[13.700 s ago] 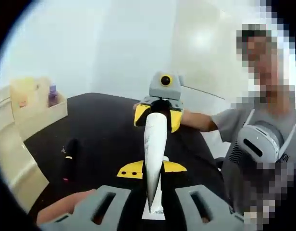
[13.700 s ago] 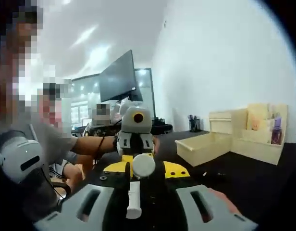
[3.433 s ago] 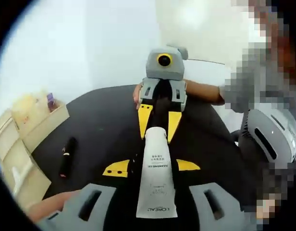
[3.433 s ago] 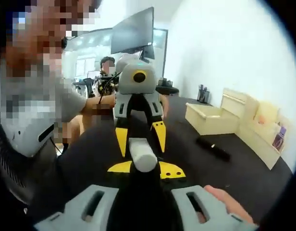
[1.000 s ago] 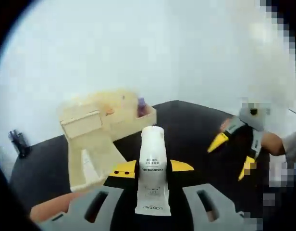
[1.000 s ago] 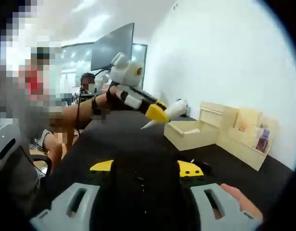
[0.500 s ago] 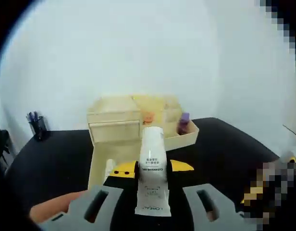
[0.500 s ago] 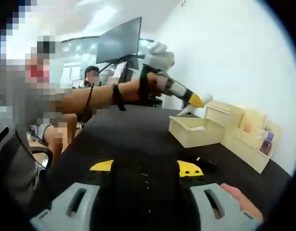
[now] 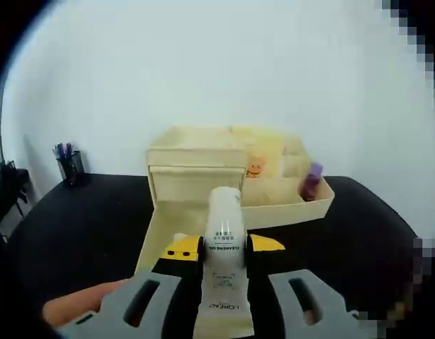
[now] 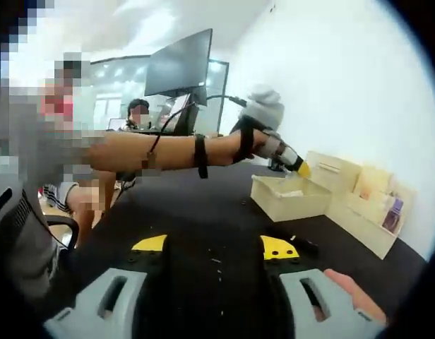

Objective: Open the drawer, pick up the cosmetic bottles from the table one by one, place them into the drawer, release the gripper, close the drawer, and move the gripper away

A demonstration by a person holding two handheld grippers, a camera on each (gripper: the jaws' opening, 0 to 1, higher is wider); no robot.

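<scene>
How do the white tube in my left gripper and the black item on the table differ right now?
The white tube is held off the table in the left gripper, over the open drawer; the black item lies loose on the table. The tube is pale and printed, the item dark.

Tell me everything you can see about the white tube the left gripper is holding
The tube is white, plastic-looking, with a rounded cap at the far end and a flat crimped end nearest the camera. Dark print runs along it, ending in LOREAL. The left gripper is shut on its middle. It points forward above the open drawer of the pale wooden organizer.
</scene>
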